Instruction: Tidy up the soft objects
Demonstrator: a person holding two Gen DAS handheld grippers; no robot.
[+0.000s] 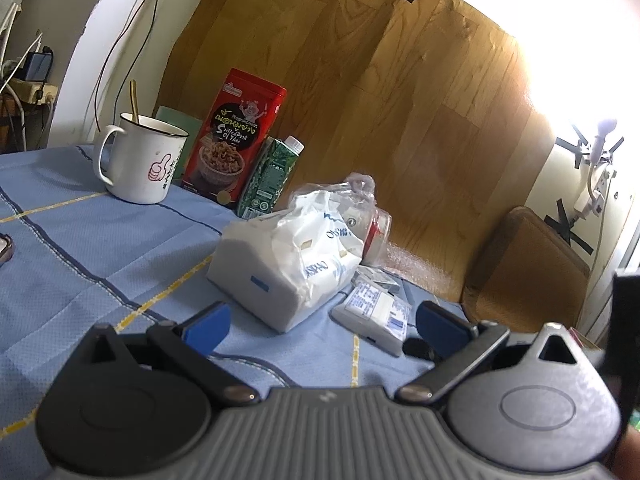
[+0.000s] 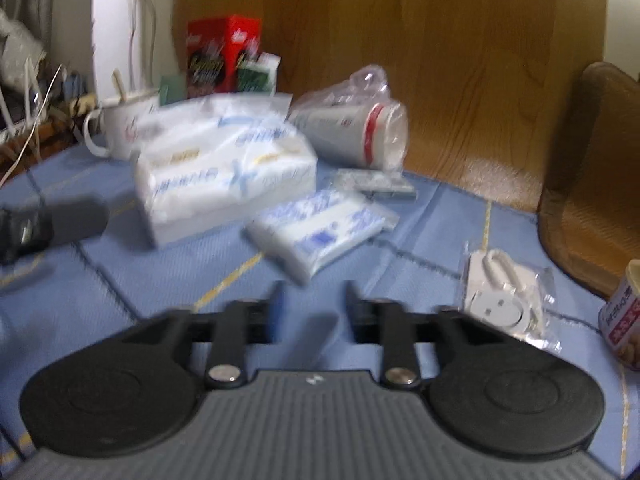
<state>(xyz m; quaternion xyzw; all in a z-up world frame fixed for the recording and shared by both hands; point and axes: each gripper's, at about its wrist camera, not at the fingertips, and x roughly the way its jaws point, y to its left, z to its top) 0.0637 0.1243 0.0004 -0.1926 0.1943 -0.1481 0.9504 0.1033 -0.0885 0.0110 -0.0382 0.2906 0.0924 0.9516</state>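
A large white tissue pack point(image 1: 280, 264) in crinkled plastic lies on the blue tablecloth point(image 1: 100, 248); it also shows in the right wrist view point(image 2: 224, 176). A smaller flat tissue pack point(image 1: 376, 312) lies to its right, and shows in the right wrist view point(image 2: 320, 232). My left gripper point(image 1: 320, 326) is open wide, its blue pads either side of the gap just in front of both packs, empty. My right gripper point(image 2: 312, 296) is open and empty, just short of the small pack. The right wrist view is blurred.
A white mug with a spoon point(image 1: 140, 160), a red snack box point(image 1: 236, 136) and a green carton point(image 1: 268, 176) stand behind. A bagged cup point(image 2: 352, 132) lies on its side. A bagged white fitting point(image 2: 504, 300), a can point(image 2: 624, 316) and a wooden chair point(image 2: 592, 184) are at right.
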